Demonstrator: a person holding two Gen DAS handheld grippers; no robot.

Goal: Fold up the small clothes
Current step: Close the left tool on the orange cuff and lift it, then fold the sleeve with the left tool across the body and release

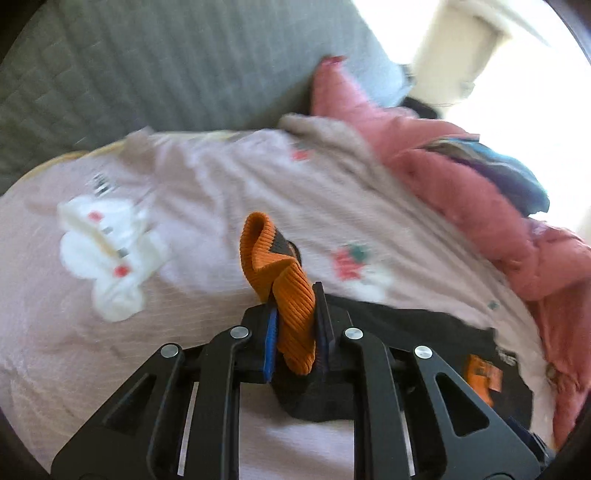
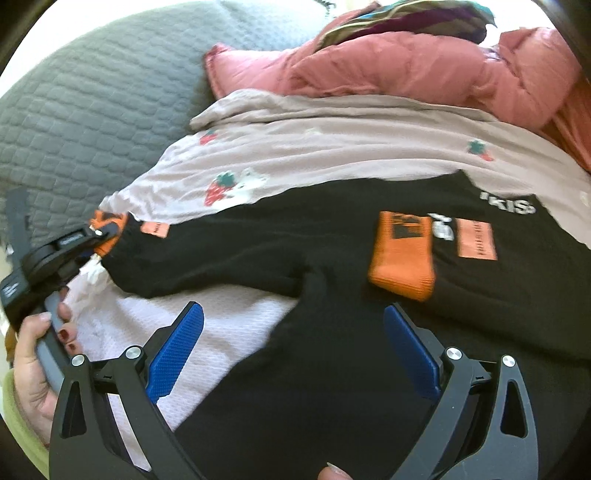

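Observation:
A small black sweater [image 2: 314, 314] with orange ribbed cuffs lies on a pink strawberry-print sheet [image 2: 332, 155]. My left gripper [image 1: 295, 314] is shut on one orange cuff [image 1: 284, 280], which sticks up between its fingers; it also shows at the left of the right wrist view [image 2: 107, 232], holding the end of the stretched-out sleeve. My right gripper [image 2: 295, 354] is open and empty, just above the sweater's body. The other orange cuff [image 2: 402, 258] lies folded onto the sweater's chest beside an orange label [image 2: 476, 240].
A white garment [image 1: 107, 251] lies on the sheet to the left. A pink padded jacket [image 2: 406, 66] with a multicoloured cloth [image 2: 406, 18] on it is heaped at the back right. A grey quilted cover [image 2: 92, 103] lies behind.

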